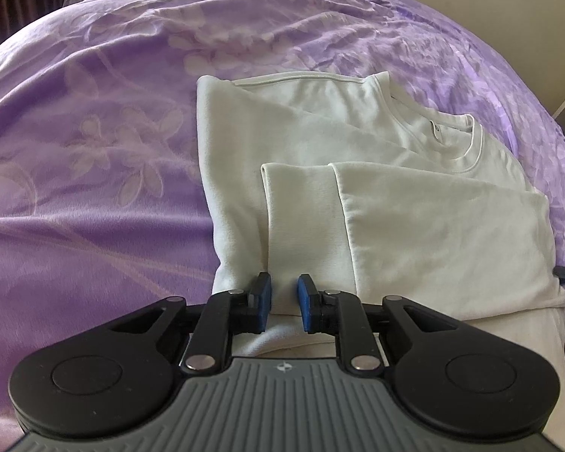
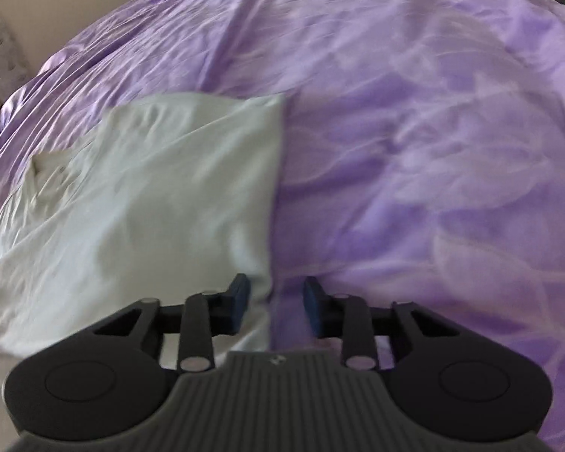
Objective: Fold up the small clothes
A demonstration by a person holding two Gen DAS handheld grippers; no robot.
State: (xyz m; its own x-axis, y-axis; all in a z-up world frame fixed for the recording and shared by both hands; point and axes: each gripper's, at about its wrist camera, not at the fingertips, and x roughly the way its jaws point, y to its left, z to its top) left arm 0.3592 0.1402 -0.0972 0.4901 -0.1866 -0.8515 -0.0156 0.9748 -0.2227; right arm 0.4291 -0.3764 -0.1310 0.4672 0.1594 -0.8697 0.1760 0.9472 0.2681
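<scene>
A white sweatshirt [image 1: 320, 143] lies partly folded on a purple flowered bedspread [image 1: 94, 150], its sides and both sleeves turned in over the body, the ribbed collar [image 1: 467, 139] toward the far right and a cuff [image 1: 301, 226] pointing at the camera. The left tool [image 1: 284, 303] sits low at the garment's near edge, its blue pads apart with a ridge of white cloth between them. In the blurred right wrist view, the right tool [image 2: 275, 307] hangs spread wide over the sweatshirt's [image 2: 162, 196] right edge, straddling cloth and bedspread [image 2: 414, 150], gripping nothing.
</scene>
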